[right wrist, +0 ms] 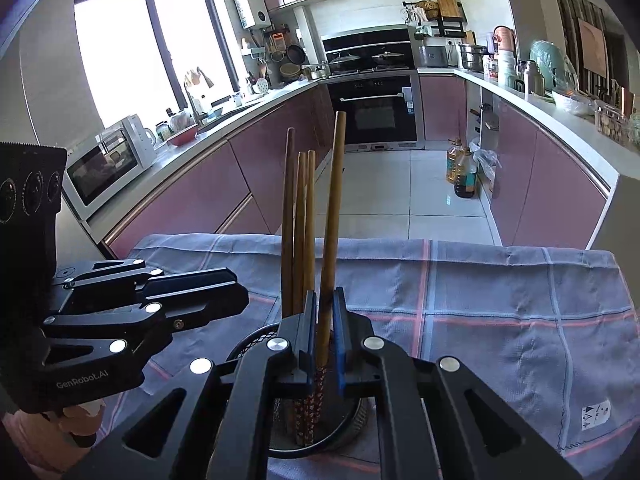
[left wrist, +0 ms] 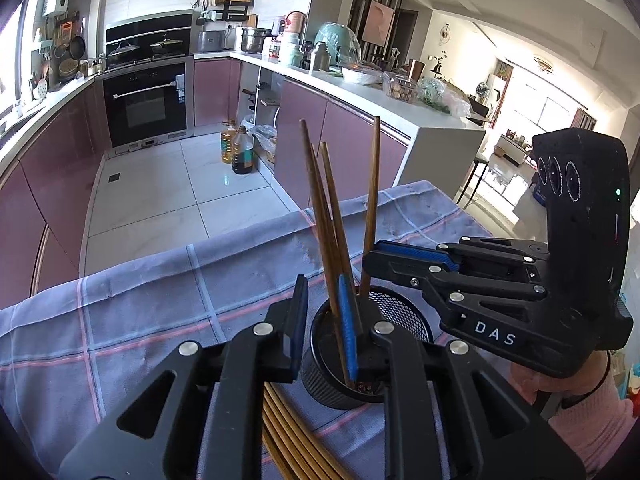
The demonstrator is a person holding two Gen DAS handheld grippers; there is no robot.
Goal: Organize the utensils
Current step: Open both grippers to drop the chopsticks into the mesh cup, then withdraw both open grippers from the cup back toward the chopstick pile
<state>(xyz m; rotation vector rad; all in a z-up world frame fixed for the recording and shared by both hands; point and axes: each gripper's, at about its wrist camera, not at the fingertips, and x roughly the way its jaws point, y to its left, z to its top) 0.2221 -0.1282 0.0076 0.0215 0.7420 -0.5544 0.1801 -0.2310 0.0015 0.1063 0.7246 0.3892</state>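
Note:
A black mesh holder (left wrist: 402, 312) (right wrist: 256, 340) stands on the checked cloth with three brown chopsticks (left wrist: 320, 200) (right wrist: 298, 220) upright in it. My left gripper (left wrist: 323, 320) hangs over the holder's near rim, jaws slightly apart. Those chopsticks pass close to its blue right pad (left wrist: 347, 332), and a gap shows on the other side. My right gripper (right wrist: 325, 312) (left wrist: 370, 258) is shut on a fourth chopstick (right wrist: 334, 200) (left wrist: 375, 180), whose patterned lower end reaches into the holder. From the right wrist view, the left gripper (right wrist: 240, 296) sits just left of the holder.
Several tan chopsticks (left wrist: 280, 420) lie on the cloth (left wrist: 160, 300) (right wrist: 500, 312) under my left gripper. A pink sleeve (left wrist: 592, 412) holds the right gripper. Beyond the table's far edge are tiled floor, pink cabinets and oil bottles (left wrist: 240, 152).

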